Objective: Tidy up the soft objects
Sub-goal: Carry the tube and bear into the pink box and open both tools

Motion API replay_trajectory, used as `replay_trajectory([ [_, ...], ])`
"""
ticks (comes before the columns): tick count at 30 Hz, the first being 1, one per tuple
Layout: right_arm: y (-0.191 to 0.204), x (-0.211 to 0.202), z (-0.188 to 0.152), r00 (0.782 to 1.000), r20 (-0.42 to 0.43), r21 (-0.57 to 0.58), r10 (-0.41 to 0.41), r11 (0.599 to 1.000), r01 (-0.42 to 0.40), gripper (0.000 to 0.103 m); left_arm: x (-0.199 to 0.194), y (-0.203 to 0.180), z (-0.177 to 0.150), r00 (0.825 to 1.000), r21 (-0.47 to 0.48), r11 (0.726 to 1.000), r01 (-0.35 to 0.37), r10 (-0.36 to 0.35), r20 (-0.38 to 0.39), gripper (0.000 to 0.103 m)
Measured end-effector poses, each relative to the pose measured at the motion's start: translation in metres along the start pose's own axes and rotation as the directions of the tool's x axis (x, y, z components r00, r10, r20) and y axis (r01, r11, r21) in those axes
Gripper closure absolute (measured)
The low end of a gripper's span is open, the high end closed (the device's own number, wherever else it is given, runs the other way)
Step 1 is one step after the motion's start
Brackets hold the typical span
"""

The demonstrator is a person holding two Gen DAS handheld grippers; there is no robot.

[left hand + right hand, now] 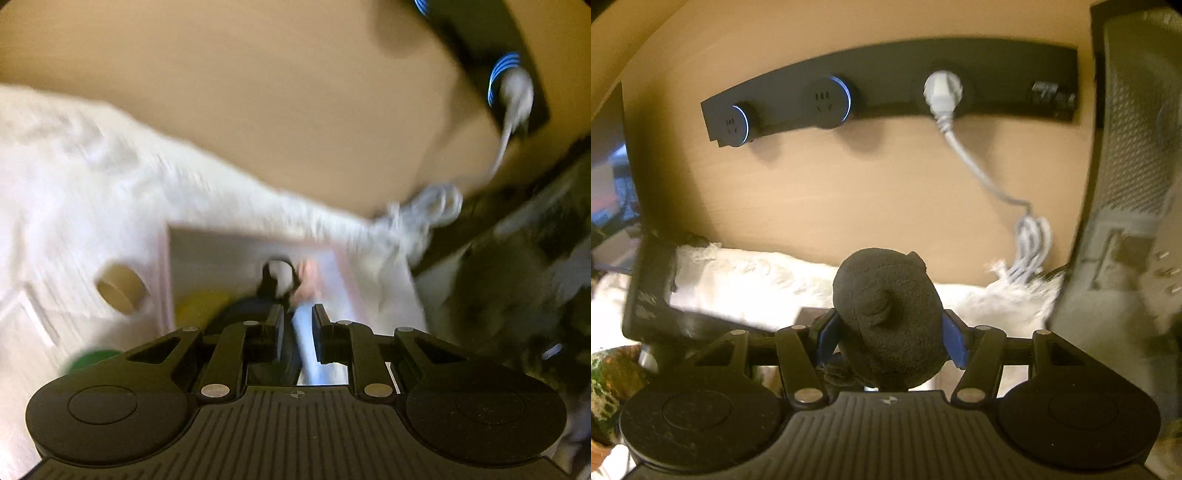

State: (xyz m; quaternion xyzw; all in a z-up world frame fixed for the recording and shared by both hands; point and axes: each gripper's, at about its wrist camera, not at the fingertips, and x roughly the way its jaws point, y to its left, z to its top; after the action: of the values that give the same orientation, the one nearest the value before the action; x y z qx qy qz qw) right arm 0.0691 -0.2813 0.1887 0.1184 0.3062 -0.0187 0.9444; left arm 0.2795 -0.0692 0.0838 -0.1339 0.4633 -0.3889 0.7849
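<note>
The left wrist view is blurred. My left gripper point(298, 314) is shut on a narrow pale blue soft thing point(308, 350) that runs back between its black fingers. Just beyond the tips lie a black-and-white item point(277, 272) and a pink one point(307, 282) inside a white box with pinkish walls point(221, 254). In the right wrist view, my right gripper point(886, 325) is shut on a round black plush toy point(886, 332), with blue pads point(955, 338) pressing on its sides. The toy hides what lies under it.
A white furry cloth point(92, 177) point(750, 280) lies along the beige wall. A cardboard tape roll point(120, 288), a yellow ball point(201, 308) and a green thing point(88, 360) sit left. A black power strip point(886, 85) holds a white plug with cable point(942, 92). A grey perforated case point(1126, 184) stands right.
</note>
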Motion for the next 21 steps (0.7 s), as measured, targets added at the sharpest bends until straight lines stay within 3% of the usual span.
replay_trajectory([
  [4, 0.001, 0.044, -0.006, 0.989, -0.113, 0.082, 0.092, 0.993, -0.083, 0.044, -0.039, 0.006, 0.011, 0.994, 0.078, 0.994, -0.079, 0.072, 0.081, 0.085],
  [9, -0.001, 0.13, -0.04, 0.939, -0.339, 0.139, 0.052, 0.99, -0.005, 0.042, -0.082, 0.041, 0.01, 0.972, 0.115, 0.968, -0.225, 0.215, 0.091, 0.085],
  [13, 0.01, 0.132, -0.041, 0.949, -0.315, 0.103, 0.03, 0.995, 0.003, 0.041, -0.101, 0.083, 0.015, 0.945, 0.072, 0.943, -0.326, 0.324, 0.034, 0.085],
  [16, 0.02, 0.131, -0.041, 0.947, -0.32, 0.06, 0.002, 0.998, 0.018, 0.033, -0.099, 0.107, 0.022, 0.94, 0.048, 0.941, -0.334, 0.337, -0.055, 0.085],
  [19, 0.026, 0.123, -0.036, 0.949, -0.315, 0.058, -0.013, 0.998, 0.033, 0.033, -0.077, 0.109, 0.028, 0.932, 0.132, 0.94, -0.316, 0.333, -0.141, 0.084],
  [21, 0.03, 0.111, -0.03, 0.957, -0.288, 0.062, -0.018, 0.997, 0.037, 0.033, -0.056, 0.107, 0.031, 0.911, 0.219, 0.929, -0.297, 0.345, -0.228, 0.084],
])
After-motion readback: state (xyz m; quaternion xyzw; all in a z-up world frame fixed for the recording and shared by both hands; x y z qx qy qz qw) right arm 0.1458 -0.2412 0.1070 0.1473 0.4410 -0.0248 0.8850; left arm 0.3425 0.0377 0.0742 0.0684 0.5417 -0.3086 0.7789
